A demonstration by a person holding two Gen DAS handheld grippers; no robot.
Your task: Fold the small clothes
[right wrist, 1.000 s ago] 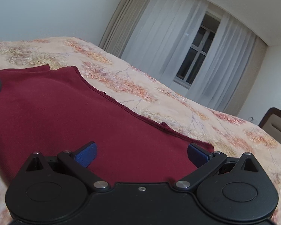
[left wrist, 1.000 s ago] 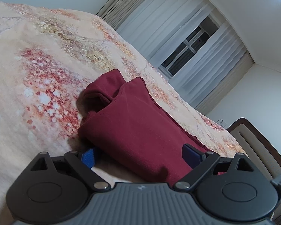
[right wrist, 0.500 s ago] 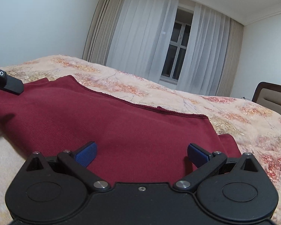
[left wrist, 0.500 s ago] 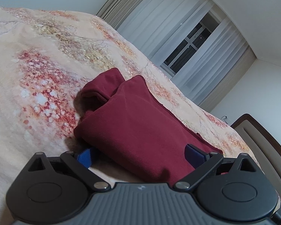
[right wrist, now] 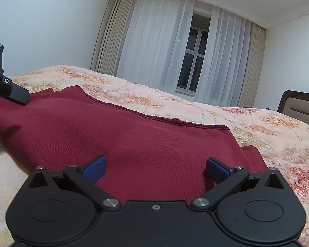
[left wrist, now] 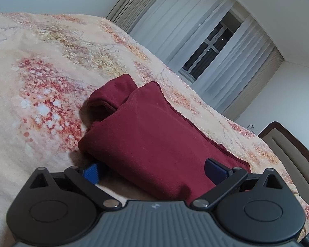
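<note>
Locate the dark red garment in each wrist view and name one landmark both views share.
Left wrist: the dark red garment lies centre, reaching down between the open pads.
Right wrist: it spreads across the left and centre, above the gripper.
Shared landmark: the window behind sheer curtains.

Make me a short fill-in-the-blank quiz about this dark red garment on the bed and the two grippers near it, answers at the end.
1. The dark red knit garment lies on a floral-patterned ____.
2. The jaws of the left gripper stand ____, with a folded edge of the garment between them.
3. The right gripper has blue pads, and its jaws are ____.
4. Behind the sheer white curtains is a dark ____.

Answers: bedspread; open; open; window
</note>
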